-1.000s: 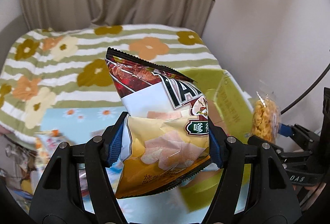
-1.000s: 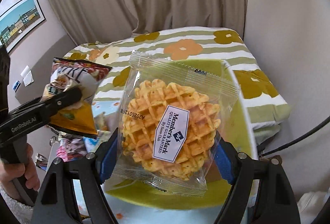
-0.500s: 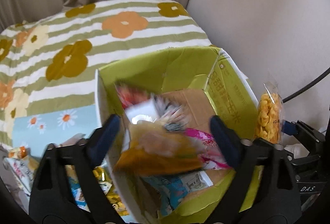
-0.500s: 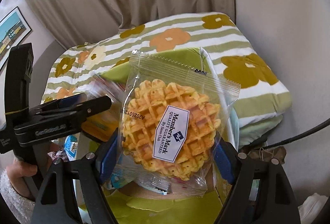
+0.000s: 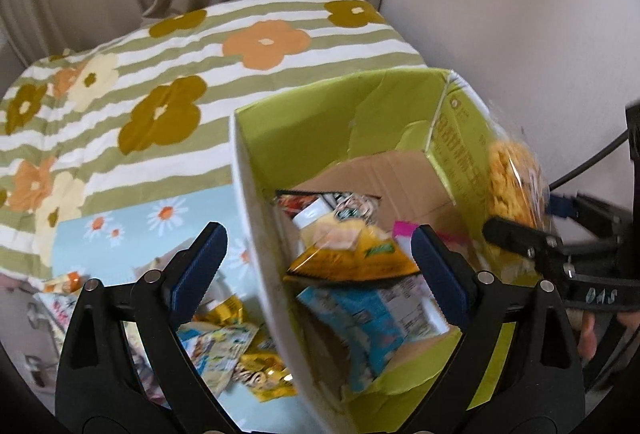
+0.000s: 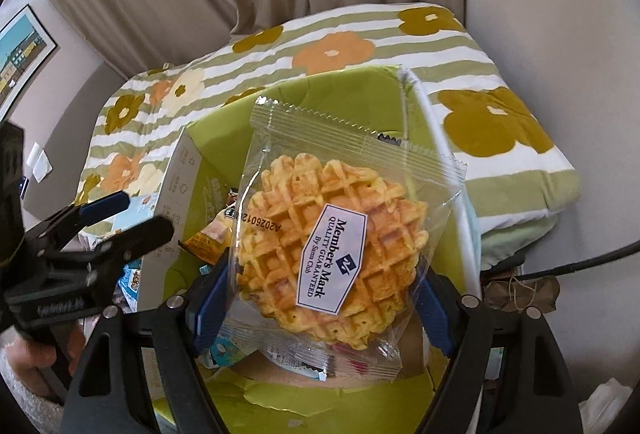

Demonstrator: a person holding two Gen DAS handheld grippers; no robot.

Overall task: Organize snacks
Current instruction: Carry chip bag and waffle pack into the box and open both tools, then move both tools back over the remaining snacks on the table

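Right gripper (image 6: 320,298) clamps waffle packet (image 6: 340,246) upright, long axis vertical.

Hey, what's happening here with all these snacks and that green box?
A person is sorting snacks into a green cardboard box on a bed, using a handheld gripper in each hand. The left gripper is open above the box, with a yellow chip bag lying inside on other packets. The right gripper holds a wrapped waffle over the box. More snacks lie outside on the bed.
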